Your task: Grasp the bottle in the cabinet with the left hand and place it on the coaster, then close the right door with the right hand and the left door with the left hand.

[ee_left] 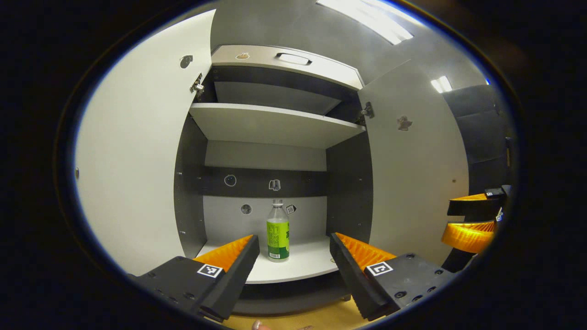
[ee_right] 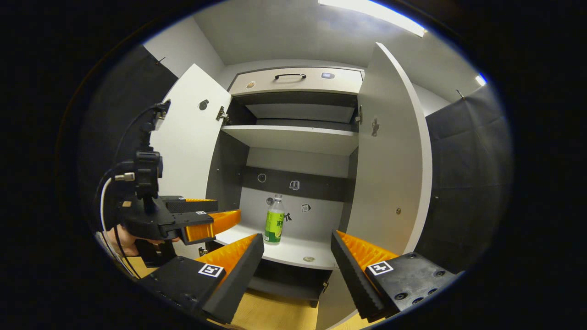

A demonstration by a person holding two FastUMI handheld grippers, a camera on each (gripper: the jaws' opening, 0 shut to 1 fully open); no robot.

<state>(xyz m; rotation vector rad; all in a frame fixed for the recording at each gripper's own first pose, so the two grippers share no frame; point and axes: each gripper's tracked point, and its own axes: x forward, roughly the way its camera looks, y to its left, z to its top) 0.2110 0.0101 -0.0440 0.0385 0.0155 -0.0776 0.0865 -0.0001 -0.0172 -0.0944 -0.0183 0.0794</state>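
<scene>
A clear bottle [ee_left: 278,231] with a green label and pale cap stands upright on the cabinet [ee_left: 275,123] shelf. Both doors hang open. The left tool [ee_left: 293,256] and right tool [ee_right: 297,256] are spread apart, holding nothing

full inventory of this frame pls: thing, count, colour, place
bottle: 1, clear with green label, upright on the lower shelf, in line with the left tool's open gap
cabinet: 1, white shelves, dark grey inner walls, straight ahead
cabinet doors: 2, white, both swung open, left door, right door
drawer: 1, white with dark handle, above the cabinet opening
stickers: several, small, on the back panel and doors
floor: wood-coloured, below the cabinet
left tool: 1, open, short of the bottle
right tool: 1, open, farther back
hand: 1, holding the left tool
</scene>
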